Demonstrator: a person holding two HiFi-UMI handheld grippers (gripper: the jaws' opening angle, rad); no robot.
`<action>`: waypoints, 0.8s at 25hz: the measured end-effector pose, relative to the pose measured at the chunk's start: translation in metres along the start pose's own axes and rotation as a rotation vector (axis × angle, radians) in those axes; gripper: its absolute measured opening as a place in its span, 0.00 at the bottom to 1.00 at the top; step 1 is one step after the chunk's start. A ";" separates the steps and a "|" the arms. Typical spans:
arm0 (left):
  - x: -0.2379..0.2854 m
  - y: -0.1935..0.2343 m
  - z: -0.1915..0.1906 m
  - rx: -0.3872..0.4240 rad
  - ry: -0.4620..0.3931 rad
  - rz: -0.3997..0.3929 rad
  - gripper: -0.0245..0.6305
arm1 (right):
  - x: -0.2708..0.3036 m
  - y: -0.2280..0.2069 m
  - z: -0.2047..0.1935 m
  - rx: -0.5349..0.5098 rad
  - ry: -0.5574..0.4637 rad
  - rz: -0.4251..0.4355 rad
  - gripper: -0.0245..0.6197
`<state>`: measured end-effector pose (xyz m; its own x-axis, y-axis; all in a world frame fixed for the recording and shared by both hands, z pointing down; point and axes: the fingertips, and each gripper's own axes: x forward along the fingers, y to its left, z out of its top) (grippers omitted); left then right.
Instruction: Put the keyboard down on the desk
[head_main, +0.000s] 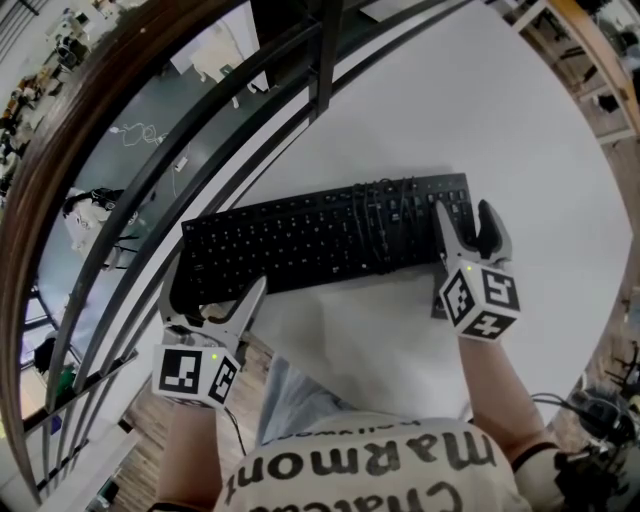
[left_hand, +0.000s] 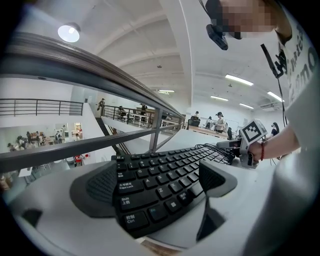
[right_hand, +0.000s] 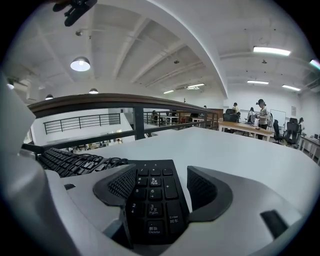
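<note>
A black keyboard stretches across the near side of the round white desk, and its left end reaches the desk's edge. A black cable lies coiled on its keys. My left gripper is shut on the keyboard's left end; in the left gripper view the keyboard fills the space between the jaws. My right gripper is shut on the number-pad end, and the keyboard sits between its pads in the right gripper view. Whether the keyboard rests on the desk or hangs just above it cannot be told.
A dark railing with a brown handrail curves round the desk's left and far side, with an open drop to a lower floor beyond it. Other desks with people stand far behind. White desk surface lies beyond the keyboard.
</note>
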<state>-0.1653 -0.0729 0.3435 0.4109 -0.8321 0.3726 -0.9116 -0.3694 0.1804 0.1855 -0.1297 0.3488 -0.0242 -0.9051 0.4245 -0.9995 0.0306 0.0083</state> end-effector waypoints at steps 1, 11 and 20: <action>0.000 0.000 0.000 0.000 0.001 -0.001 0.80 | 0.000 0.000 0.000 -0.004 0.001 -0.002 0.56; 0.000 0.000 0.000 0.000 -0.002 -0.001 0.80 | 0.000 0.000 0.001 -0.016 0.001 -0.009 0.56; -0.001 -0.001 0.002 0.009 -0.008 -0.001 0.80 | 0.000 0.000 0.002 -0.014 0.006 -0.007 0.56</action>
<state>-0.1649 -0.0724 0.3415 0.4121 -0.8347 0.3653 -0.9111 -0.3744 0.1724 0.1855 -0.1301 0.3469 -0.0169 -0.9027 0.4299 -0.9993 0.0301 0.0239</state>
